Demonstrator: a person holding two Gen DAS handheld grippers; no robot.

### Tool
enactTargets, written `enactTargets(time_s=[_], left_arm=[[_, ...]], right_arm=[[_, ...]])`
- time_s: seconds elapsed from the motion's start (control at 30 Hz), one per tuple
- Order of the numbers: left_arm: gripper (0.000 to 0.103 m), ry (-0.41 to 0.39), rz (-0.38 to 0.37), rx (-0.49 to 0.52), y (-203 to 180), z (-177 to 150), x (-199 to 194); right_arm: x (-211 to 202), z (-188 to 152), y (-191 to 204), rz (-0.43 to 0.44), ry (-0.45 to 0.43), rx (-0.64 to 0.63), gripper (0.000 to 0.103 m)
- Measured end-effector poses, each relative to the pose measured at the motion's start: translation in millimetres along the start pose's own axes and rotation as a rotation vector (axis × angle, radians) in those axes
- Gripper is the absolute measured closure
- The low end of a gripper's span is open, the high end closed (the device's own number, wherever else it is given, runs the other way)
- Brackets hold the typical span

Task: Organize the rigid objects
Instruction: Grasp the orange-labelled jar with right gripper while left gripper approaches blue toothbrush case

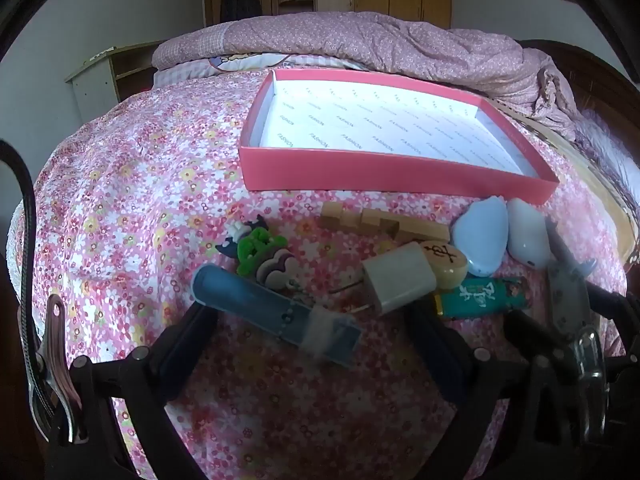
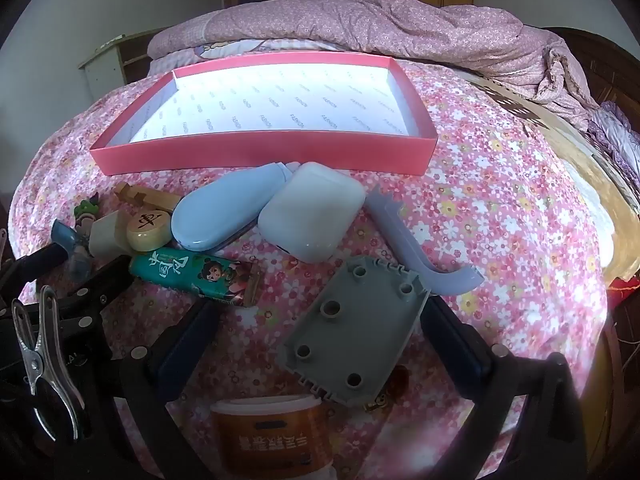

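**Both tongs spread wide over the bed, nothing gripped**

Left tongs [image 1: 310,332]: fingers stand wide apart and empty. Between them lies a blue tube [image 1: 276,316] with a clear cap, long axis running from upper left to lower right, capped end toward the lower right. Just past the right finger sits a white charger plug [image 1: 400,280], touching a round wooden chess piece [image 1: 446,264].

Right tongs [image 2: 316,320]: fingers also wide apart, holding nothing. A grey plastic plate [image 2: 352,332] with round studs lies between them, long axis slanting from lower left to upper right.

Seen only from the right wrist: an orange-labelled jar [image 2: 272,436] at the bottom edge, and the full length of the lilac curved handle [image 2: 416,240], toothed end pointing up toward the box, hooked end lower right.

Seen clearly only from the left wrist: the green cartoon charm [image 1: 256,248] and the whole notched wooden block [image 1: 384,224], lying roughly left to right.

Both views: a teal tube [image 2: 192,276] lying across, a pale blue oval case [image 2: 224,216] touching a white earbud case [image 2: 312,216], all on the floral bedspread [image 1: 140,200]. Beyond them, the pink box [image 2: 260,152] with white printed lining holds none of the items, its long side facing the tongs. A rumpled quilt [image 1: 380,44] lies behind.
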State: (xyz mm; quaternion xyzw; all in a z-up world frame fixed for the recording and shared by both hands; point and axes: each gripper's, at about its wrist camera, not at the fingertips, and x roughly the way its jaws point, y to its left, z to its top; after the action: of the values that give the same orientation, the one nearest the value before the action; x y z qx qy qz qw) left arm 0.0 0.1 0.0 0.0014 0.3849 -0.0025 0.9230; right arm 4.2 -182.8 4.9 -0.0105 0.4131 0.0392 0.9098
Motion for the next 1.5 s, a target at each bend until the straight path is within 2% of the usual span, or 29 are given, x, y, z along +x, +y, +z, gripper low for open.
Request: enactTargets(time_s=[0.5, 0.67, 0.87, 1.0, 1.5], left_arm=[[0.003, 0.008, 0.0, 0.013, 0, 3, 2], [0.006, 0.036, -0.039, 0.036, 6, 6, -2], [0.007, 0.052, -0.105, -0.015, 23, 6, -16], [0.007, 0.031, -0.1, -0.021, 31, 4, -28], [0.009, 0.008, -0.08, 0.025, 32, -10, -41]], right_arm=[[0, 0, 0, 0.029, 0.009, 0.002, 0.0], [-6, -1, -10, 0.098, 0.011, 0.0, 0.003], [-24, -5, -14, 0.158, -0.007, -0.024, 0.005], [-35, -10, -18, 0.193, -0.009, -0.035, 0.005], [-44, -22, -20, 0.216, 0.011, -0.06, 0.008]])
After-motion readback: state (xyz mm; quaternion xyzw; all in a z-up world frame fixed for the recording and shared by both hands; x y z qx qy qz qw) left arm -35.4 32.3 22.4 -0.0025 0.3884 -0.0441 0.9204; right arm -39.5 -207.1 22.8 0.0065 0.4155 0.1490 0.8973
